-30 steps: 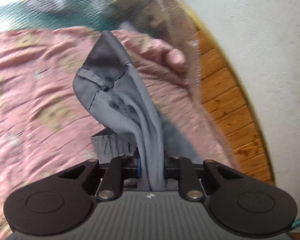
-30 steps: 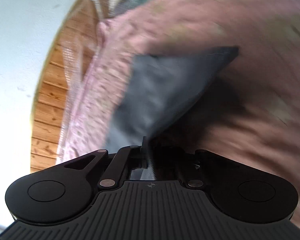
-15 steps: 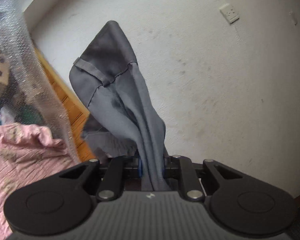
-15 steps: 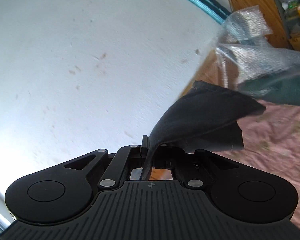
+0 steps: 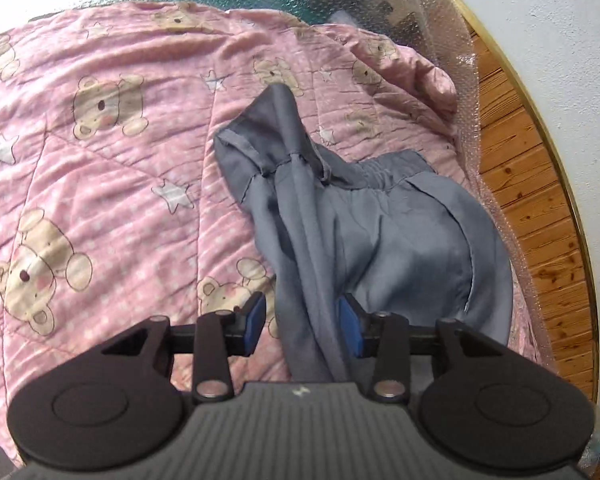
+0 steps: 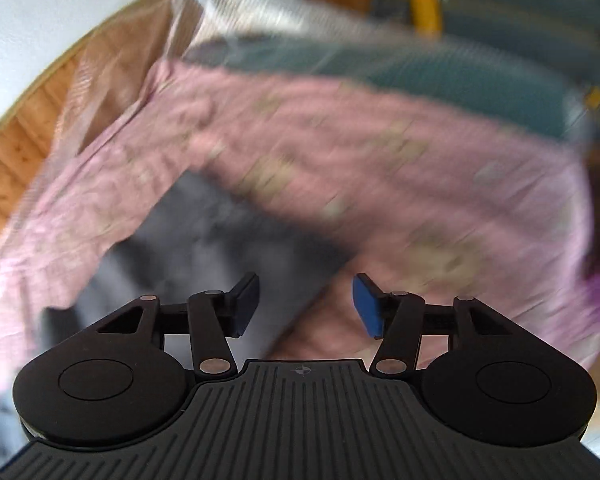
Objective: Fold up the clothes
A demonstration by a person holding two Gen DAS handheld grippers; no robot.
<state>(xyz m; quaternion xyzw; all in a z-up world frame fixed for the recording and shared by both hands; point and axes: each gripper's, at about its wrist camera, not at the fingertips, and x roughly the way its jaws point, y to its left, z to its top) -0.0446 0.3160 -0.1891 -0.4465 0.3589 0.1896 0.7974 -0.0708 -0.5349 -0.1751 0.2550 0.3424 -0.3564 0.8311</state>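
Both tongs are standing apart: the left gripper (image 5: 302, 322) is gaping with a rope of the grey garment (image 5: 384, 236) running loose between its blue pads (image 5: 255, 322), nothing pinched; the right gripper (image 6: 305, 304) is likewise spread wide, holding nothing, its view smeared by motion. That grey garment, gathered at an elastic band, is lying bunched and twisted on the pink bear-print quilt (image 5: 100, 184), near the quilt's edge, with the bubble wrap (image 5: 466, 92) and wooden floor (image 5: 540, 208) just beyond. By my judgement the risks are these: cloth is trailing through the left jaws, so pulling away could be dragging the strand and undoing whatever lay it has; the twist is hiding seams, so a grab could be catching two layers at once; and the heap is sitting close enough to the edge that a tug could be sliding it off.
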